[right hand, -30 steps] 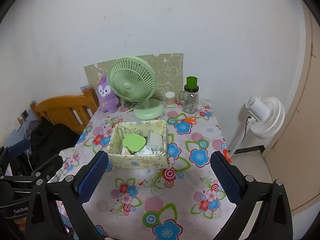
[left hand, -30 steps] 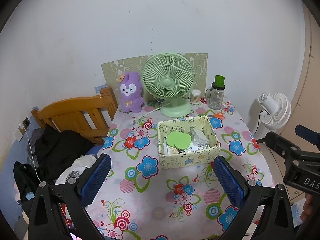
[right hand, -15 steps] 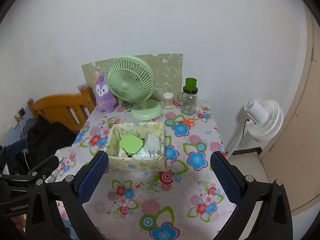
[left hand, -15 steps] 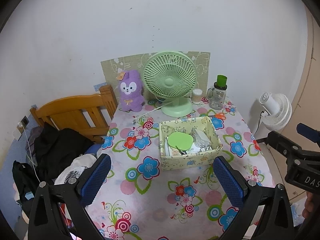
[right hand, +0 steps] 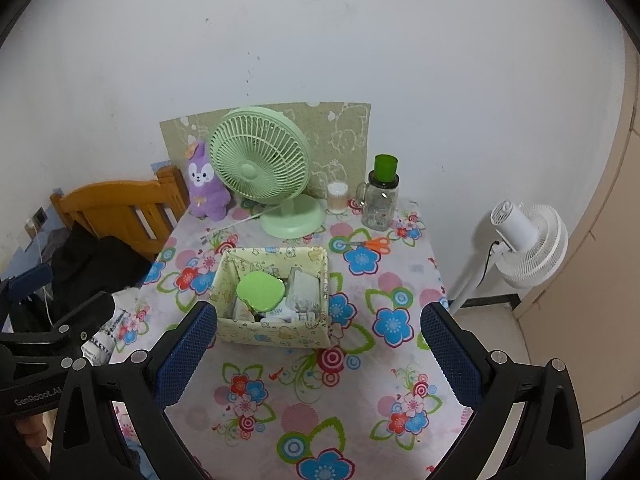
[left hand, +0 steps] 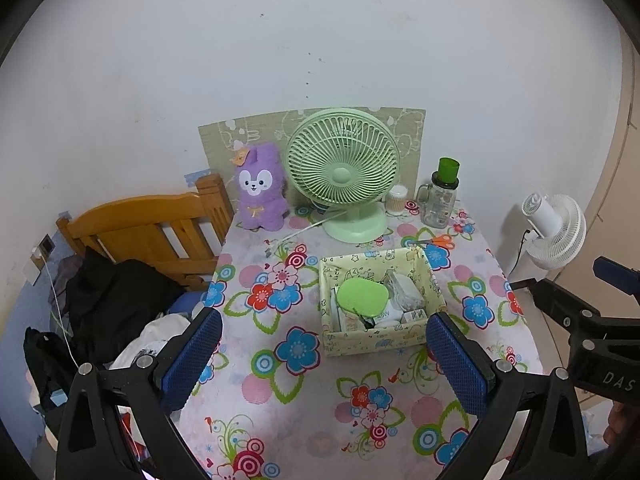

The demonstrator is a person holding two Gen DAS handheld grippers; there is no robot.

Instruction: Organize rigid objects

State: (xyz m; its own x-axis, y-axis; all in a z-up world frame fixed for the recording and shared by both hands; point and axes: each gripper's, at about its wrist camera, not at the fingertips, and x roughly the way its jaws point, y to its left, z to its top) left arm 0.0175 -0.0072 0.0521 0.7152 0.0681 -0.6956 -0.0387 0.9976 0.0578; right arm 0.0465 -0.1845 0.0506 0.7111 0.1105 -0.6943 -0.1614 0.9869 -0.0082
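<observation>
Both sets of jaws stand wide apart and hold nothing. The left gripper (left hand: 324, 360) hangs above the near part of the table (left hand: 280, 392), its blue pads (left hand: 194, 354) either side of the flowered cloth, and the right gripper (right hand: 318, 354) hovers likewise just beside it, a little further right.

Just past the pads sits a pale yellow patterned box (right hand: 276, 336), open at the top. Inside lie a green rounded lid (right hand: 260, 290) toward its left side, a clear packet (right hand: 304, 292) to the right, and a few small cartons I cannot read properly.

Beyond the box, orange-handled scissors (right hand: 370, 244) lie flat on the cloth. At the back edge stand a green desk fan (right hand: 260, 164), a purple plush rabbit (right hand: 204, 186) to its left, and to its right a small jar of cotton swabs (right hand: 337, 197) next to a clear bottle with a green cap (right hand: 380, 196).

Off the table, a white floor fan (right hand: 524, 240) stands on the right, and a wooden bed frame (left hand: 148, 228) with dark clothes (left hand: 116, 300) heaped on it is on the left.
</observation>
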